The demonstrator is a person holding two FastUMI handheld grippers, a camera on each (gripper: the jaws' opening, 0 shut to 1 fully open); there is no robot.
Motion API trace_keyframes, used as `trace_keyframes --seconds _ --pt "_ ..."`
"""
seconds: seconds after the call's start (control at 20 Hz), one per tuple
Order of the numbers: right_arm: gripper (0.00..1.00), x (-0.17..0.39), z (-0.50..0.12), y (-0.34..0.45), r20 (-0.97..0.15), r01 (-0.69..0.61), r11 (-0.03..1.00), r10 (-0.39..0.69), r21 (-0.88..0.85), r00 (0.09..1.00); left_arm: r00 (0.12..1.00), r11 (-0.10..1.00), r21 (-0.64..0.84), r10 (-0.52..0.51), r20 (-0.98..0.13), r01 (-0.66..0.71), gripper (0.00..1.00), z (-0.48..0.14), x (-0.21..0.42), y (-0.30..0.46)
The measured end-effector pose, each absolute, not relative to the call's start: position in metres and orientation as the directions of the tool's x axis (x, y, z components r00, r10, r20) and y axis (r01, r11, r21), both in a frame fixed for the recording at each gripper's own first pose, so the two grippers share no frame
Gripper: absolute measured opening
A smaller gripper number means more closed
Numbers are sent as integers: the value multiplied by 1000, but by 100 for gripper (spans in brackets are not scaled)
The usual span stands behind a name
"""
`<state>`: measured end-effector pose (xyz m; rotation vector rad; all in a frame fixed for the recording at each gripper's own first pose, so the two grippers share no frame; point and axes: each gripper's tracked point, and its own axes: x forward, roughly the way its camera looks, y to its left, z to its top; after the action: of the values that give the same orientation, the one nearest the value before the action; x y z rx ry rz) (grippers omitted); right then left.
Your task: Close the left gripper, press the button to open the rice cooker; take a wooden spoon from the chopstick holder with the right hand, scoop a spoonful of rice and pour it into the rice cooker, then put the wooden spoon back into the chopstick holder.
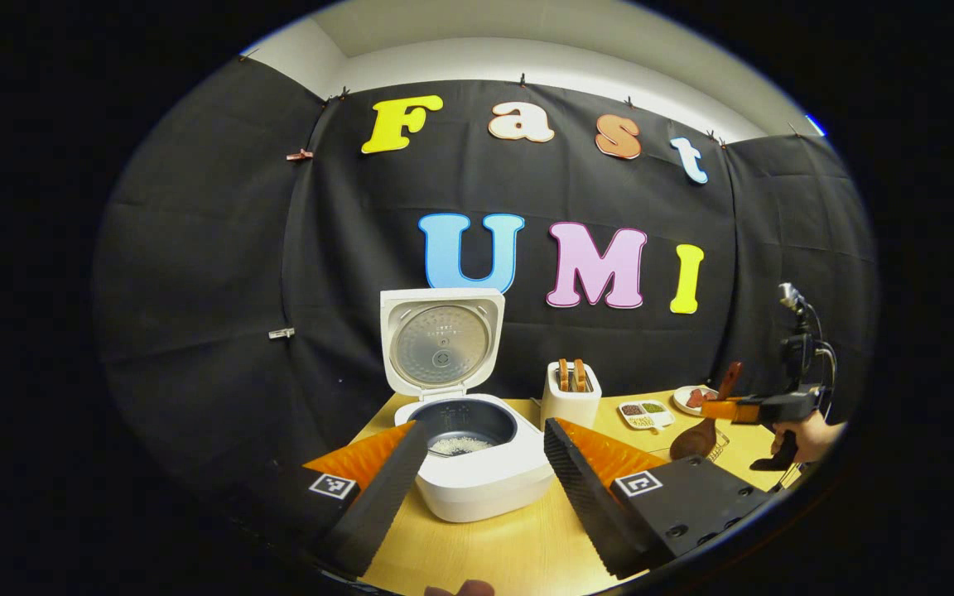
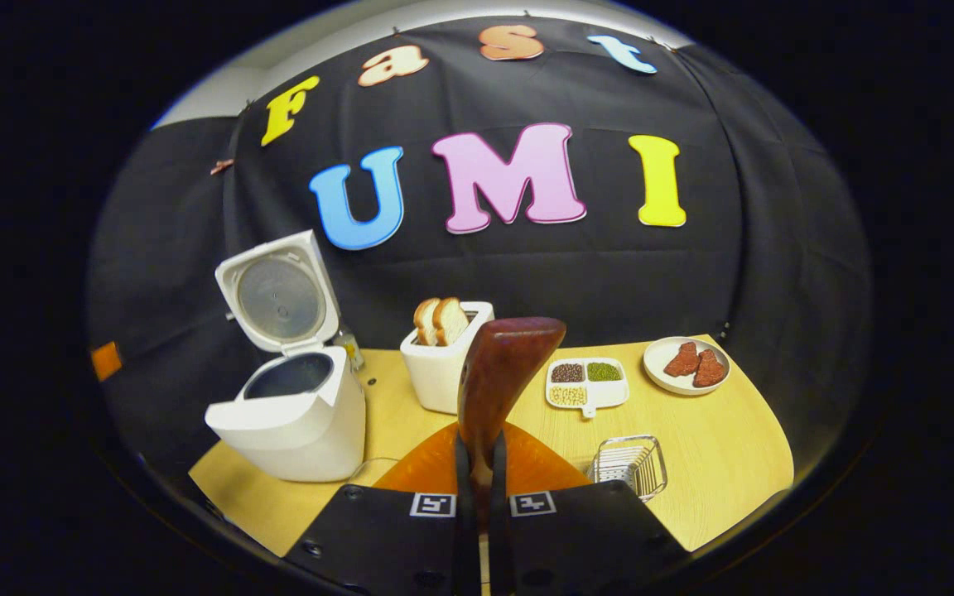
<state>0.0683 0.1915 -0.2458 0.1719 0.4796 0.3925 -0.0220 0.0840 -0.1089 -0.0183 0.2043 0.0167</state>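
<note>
Wooden spoon [image 2: 493,381] is clamped by its handle in the right tool [image 2: 477,497], both fingers pressed tight on it w/ no gap showing. In the left gripper view the same spoon [image 1: 696,430] hangs bowl-down from that tool [image 1: 713,408], well to the right of the rice cooker [image 1: 477,463], just above a small wire basket [image 2: 630,465], which is prob. the chopstick holder.

Left tool [image 1: 481,472] is wide open and holds nothing; its fingers sit either side of the cooker, close to it, contact not certain. Cooker lid [image 1: 442,339] stands fully up, and white rice [image 1: 460,444] already lies in the pot. So the pour looks done; judged step is putting the spoon back in the basket.

Behind the cooker to its right: toaster w/ bread [image 1: 570,393], then a divided dish of beans [image 2: 586,383], and a plate of meat [image 2: 686,364] farthest right, all on the bench [image 2: 717,463].

Risks from here:
- Basket is light wire and low; a tall spoon set in off-centre could tip it or lean out and fall on the bench.
- Release too high and the spoon drops, may bounce out.
- Spoon bowl may catch the basket rim on the way down and drag it.
- Whether grains cling to the spoon can't be told; if so, they'd scatter.
</note>
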Motion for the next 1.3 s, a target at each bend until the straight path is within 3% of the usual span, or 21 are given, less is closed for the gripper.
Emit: trace_keyframes --seconds 0.35,0.45,0.55,0.75,1.0,1.1,1.3 --pt "9 60 -304 218 -491 -349 937 292 -27 821 977 1000 -24 -1 -214 -4 98 -114 -24 87" --pt "9 47 -323 222 -527 -356 934 286 -35 800 976 1000 -24 2 -217 -7 98 -116 -25 91" --pt "9 42 -326 226 -527 -307 951 280 37 802 975 999 -34 3 -221 -11 98 -119 -26 92" --pt "9 31 -335 249 -578 -119 919 334 377 744 972 999 -43 13 -235 -24 98 -124 -28 96" --pt "9 37 -342 248 -577 168 685 426 709 697 971 998 -49 27 -237 -39 98 -122 -32 99" --pt "9 43 -337 243 -541 215 597 442 773 716 972 998 -41 32 -231 -42 98 -118 -34 99" --pt "9 46 -333 218 -524 242 554 433 797 733 974 999 -31 36 -222 -43 98 -113 -40 96"
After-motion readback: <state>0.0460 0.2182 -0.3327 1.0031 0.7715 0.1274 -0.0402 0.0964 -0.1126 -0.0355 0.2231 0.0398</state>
